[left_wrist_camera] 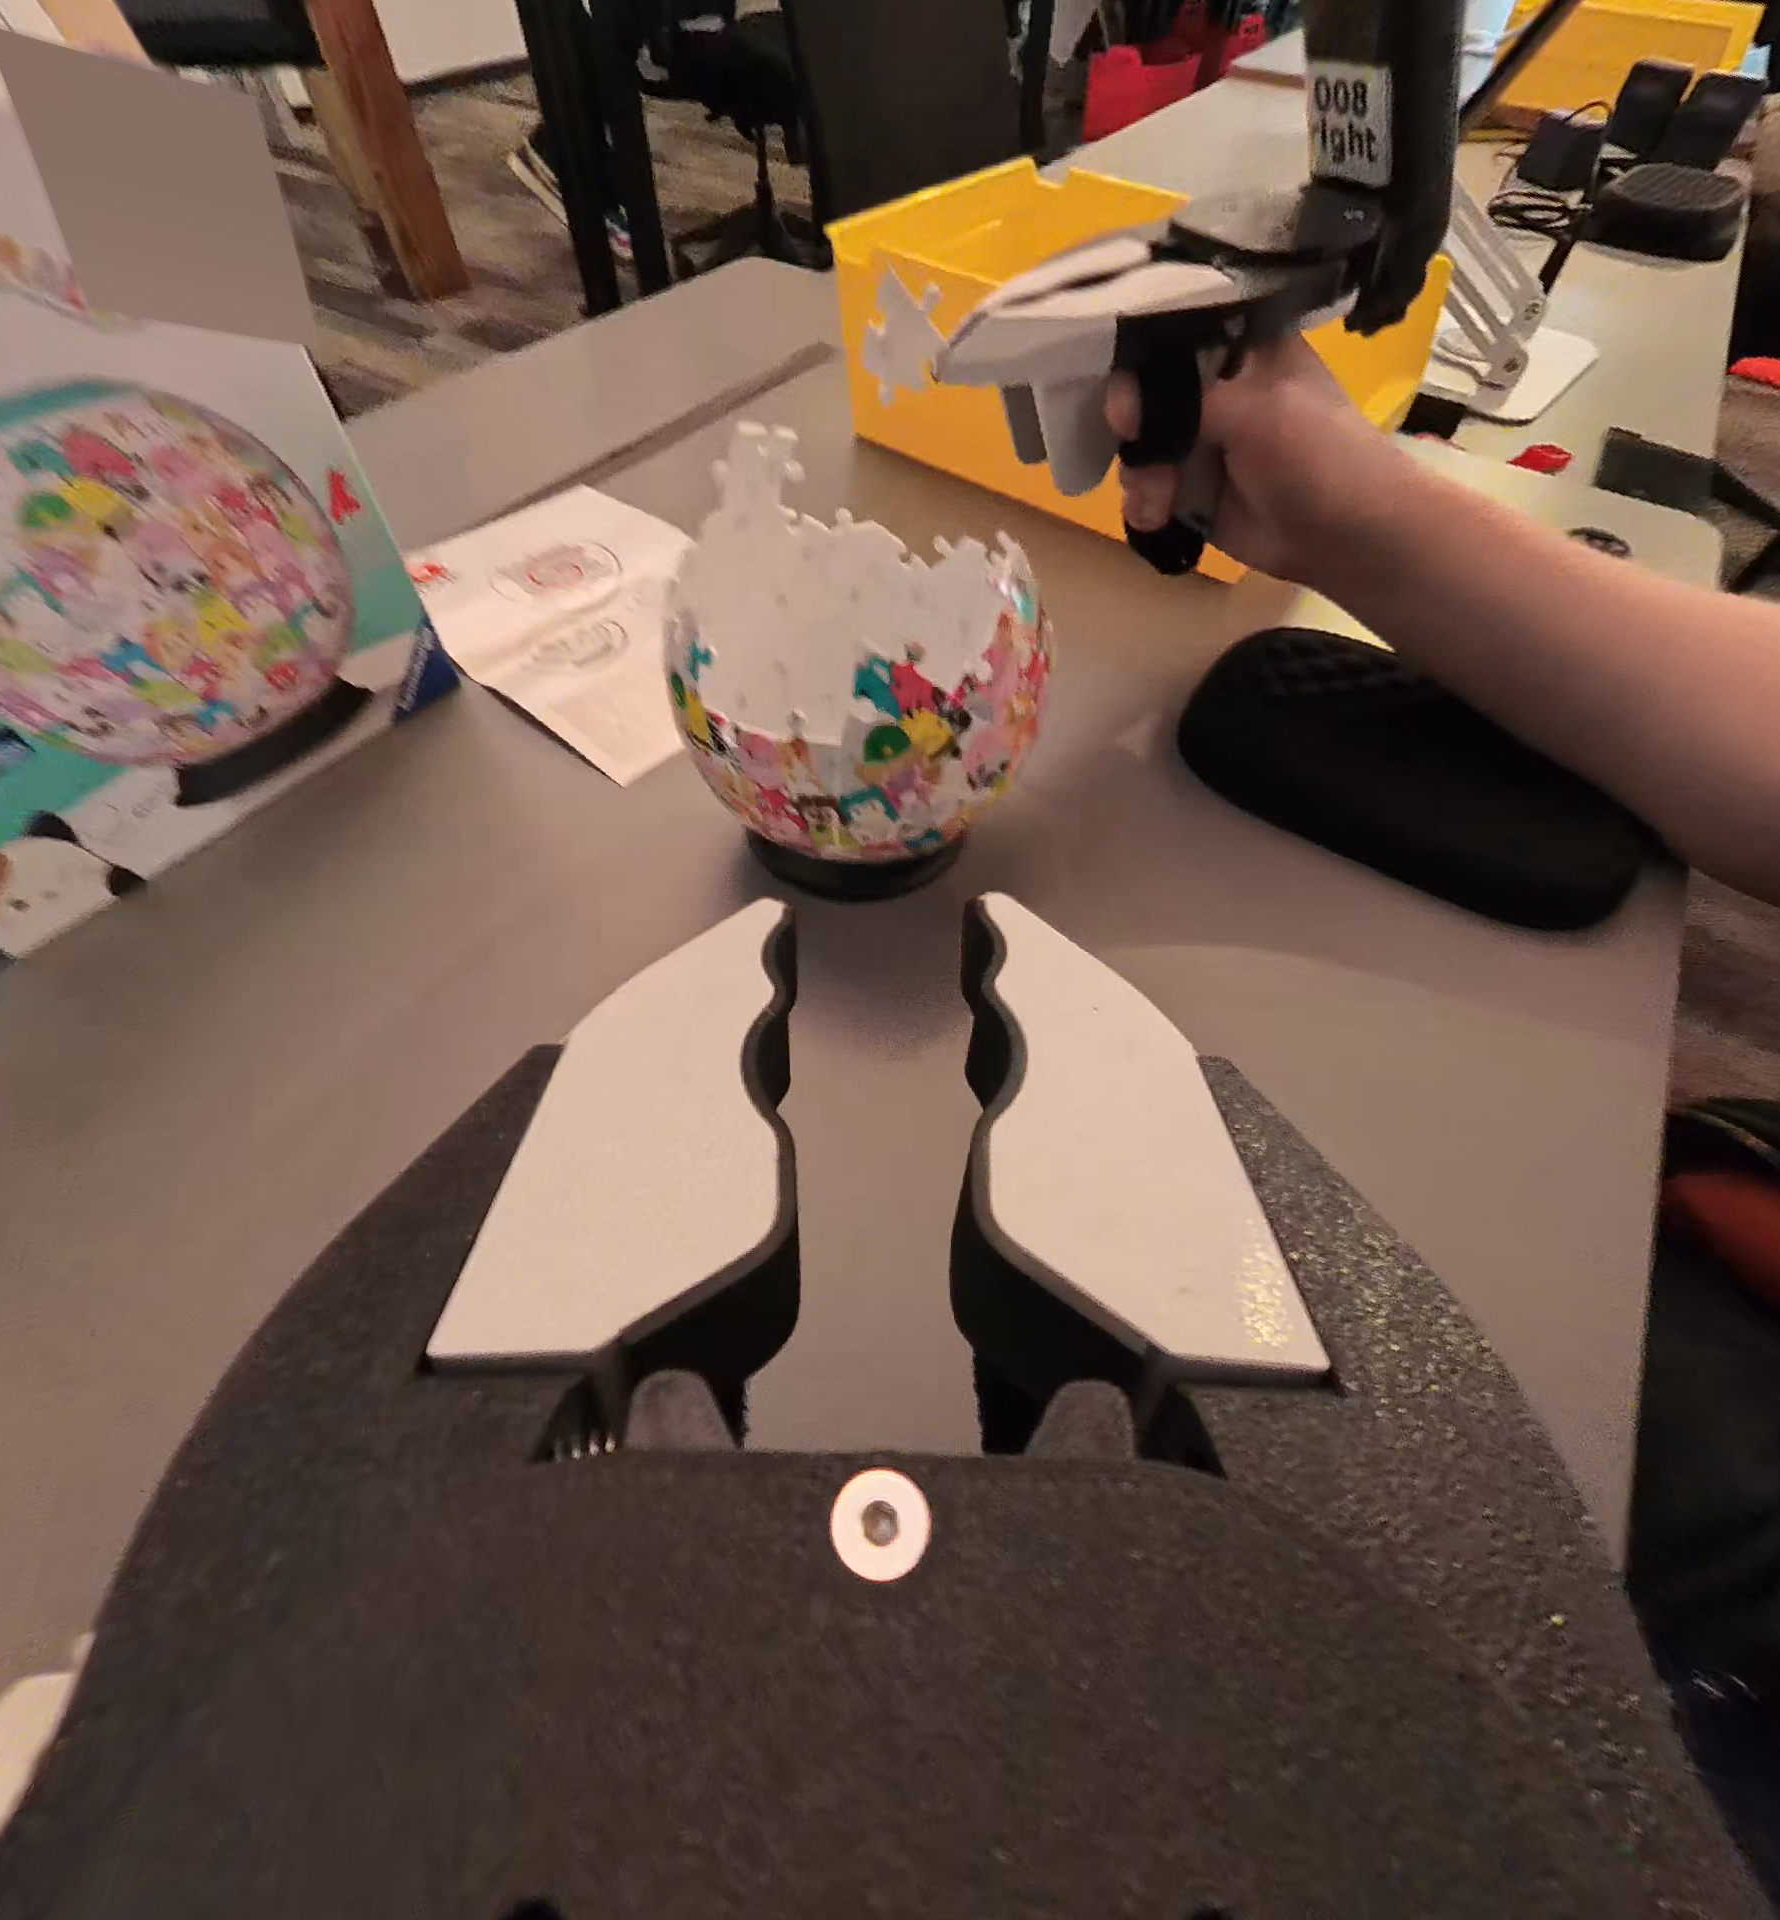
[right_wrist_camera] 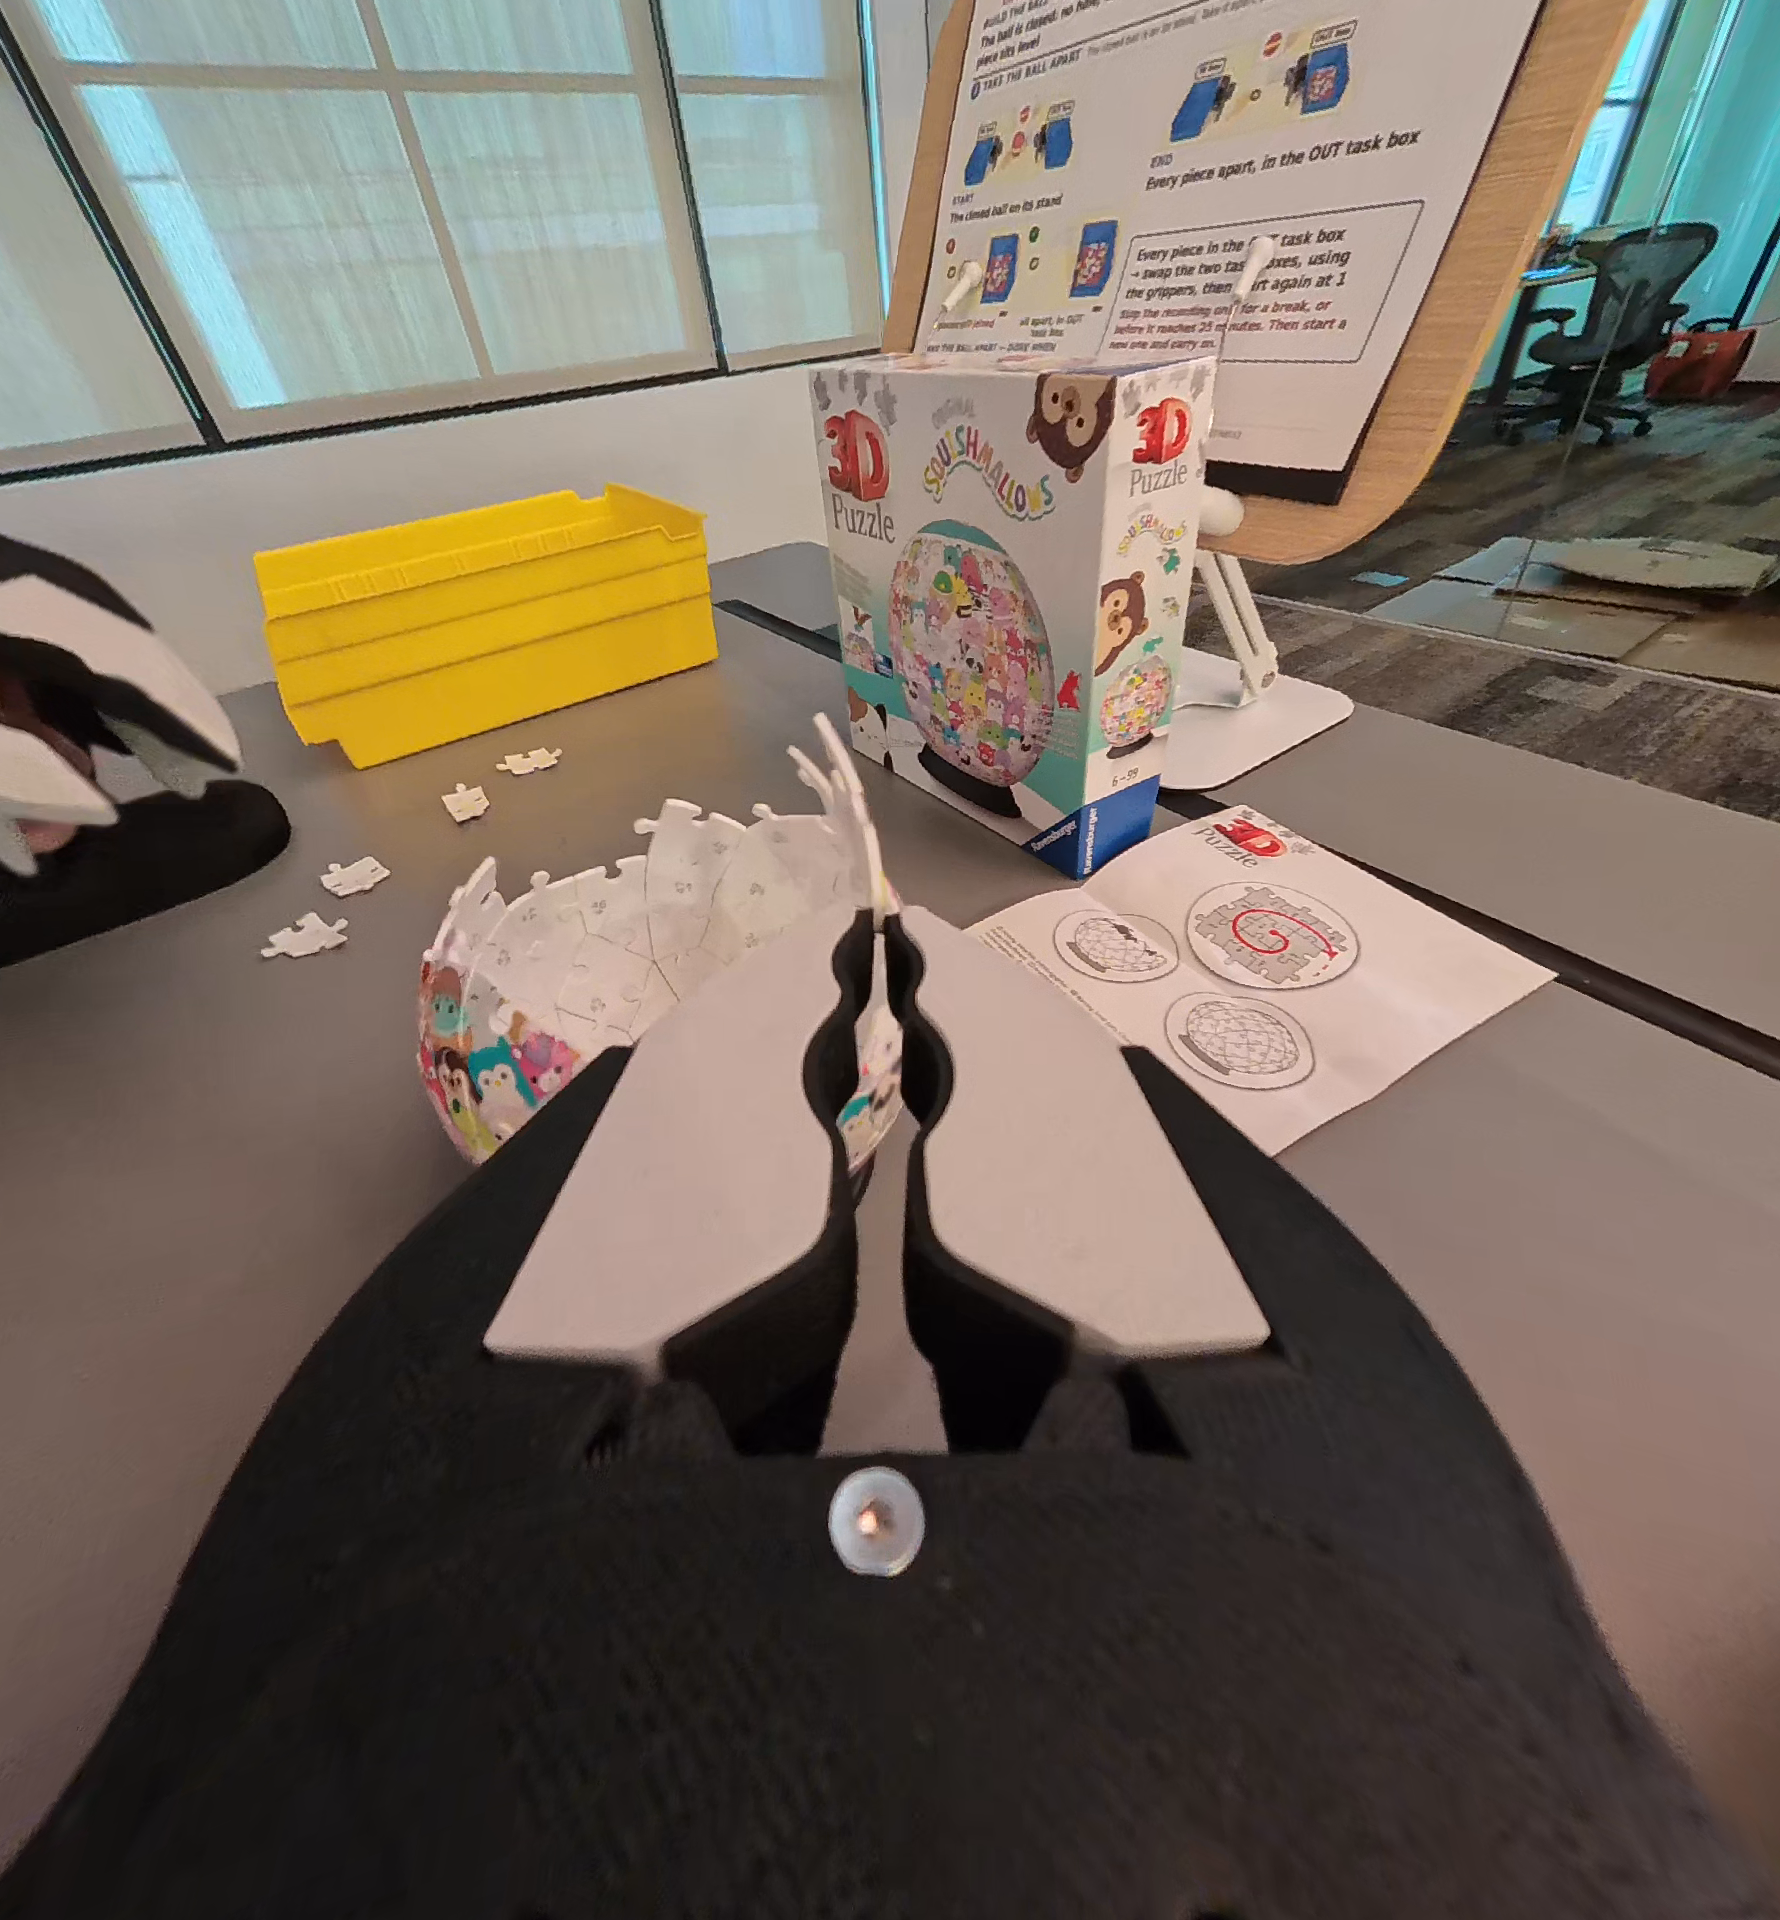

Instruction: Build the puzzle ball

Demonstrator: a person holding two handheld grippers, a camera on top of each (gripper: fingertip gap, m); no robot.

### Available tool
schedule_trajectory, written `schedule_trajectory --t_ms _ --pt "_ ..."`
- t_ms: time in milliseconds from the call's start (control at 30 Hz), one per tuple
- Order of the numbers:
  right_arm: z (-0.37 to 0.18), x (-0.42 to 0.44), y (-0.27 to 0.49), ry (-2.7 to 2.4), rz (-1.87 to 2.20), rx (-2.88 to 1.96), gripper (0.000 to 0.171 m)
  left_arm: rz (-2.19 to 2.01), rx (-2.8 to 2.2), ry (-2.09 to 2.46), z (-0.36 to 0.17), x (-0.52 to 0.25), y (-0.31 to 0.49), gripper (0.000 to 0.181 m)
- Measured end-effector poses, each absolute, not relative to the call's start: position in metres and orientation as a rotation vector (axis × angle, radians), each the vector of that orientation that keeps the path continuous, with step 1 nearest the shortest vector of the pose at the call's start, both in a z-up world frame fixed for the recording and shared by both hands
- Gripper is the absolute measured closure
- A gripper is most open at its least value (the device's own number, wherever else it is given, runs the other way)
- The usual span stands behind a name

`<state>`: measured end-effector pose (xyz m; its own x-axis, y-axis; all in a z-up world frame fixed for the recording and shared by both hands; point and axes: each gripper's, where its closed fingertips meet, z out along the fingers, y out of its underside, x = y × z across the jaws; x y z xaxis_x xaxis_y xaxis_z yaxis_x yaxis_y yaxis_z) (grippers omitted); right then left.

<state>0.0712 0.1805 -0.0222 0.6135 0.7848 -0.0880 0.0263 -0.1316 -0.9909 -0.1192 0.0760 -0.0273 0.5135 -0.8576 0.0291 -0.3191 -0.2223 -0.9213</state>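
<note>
The half-built puzzle ball stands on a black stand in the middle of the grey table; it is an open bowl, colourful outside, white inside, with one taller column of pieces on its rim. My left gripper is open and empty, just in front of the stand. My right gripper is shut on a white puzzle piece and held above and behind the ball. In the right wrist view the right gripper pinches the piece edge-on over the ball.
Several loose white pieces lie near a yellow bin. Another yellow bin stands behind the ball. The puzzle box, an instruction sheet and a black wrist pad lie around the ball. The left gripper shows at the left. The tips of one gripper are about 20 cm away from the tips of the other.
</note>
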Motion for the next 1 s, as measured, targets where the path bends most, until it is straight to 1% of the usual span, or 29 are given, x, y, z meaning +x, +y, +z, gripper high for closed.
schedule_trajectory --t_ms 200,300,467,567,667,700,867,1000 --pt "-0.025 0.073 0.183 -0.687 0.742 -1.603 0.168 -0.652 -1.678 1.006 0.008 -0.101 0.103 0.151" --pt "-0.021 0.069 0.181 -0.683 0.74 -1.593 0.168 -0.625 -1.597 1.02 0.034 -0.086 0.123 0.149" --pt "-0.019 0.059 0.177 -0.751 0.616 -1.556 0.168 -0.507 -1.443 1.103 0.068 -0.049 0.159 0.147" --pt "-0.029 0.054 0.177 -0.829 0.529 -1.569 0.168 -0.458 -1.392 1.237 0.069 -0.021 0.172 0.149" --pt "-0.036 0.051 0.177 -0.851 0.53 -1.589 0.168 -0.45 -1.313 1.325 0.071 0.0 0.182 0.16" --pt "-0.036 0.05 0.177 -0.847 0.535 -1.592 0.168 -0.458 -1.288 1.355 0.071 0.005 0.183 0.161" --pt "-0.028 0.057 0.179 -0.781 0.561 -1.582 0.168 -0.583 -1.227 1.452 0.072 0.019 0.181 0.158" --pt "-0.025 0.063 0.182 -0.718 0.615 -1.591 0.168 -0.541 -1.277 1.537 0.055 0.017 0.189 0.157"
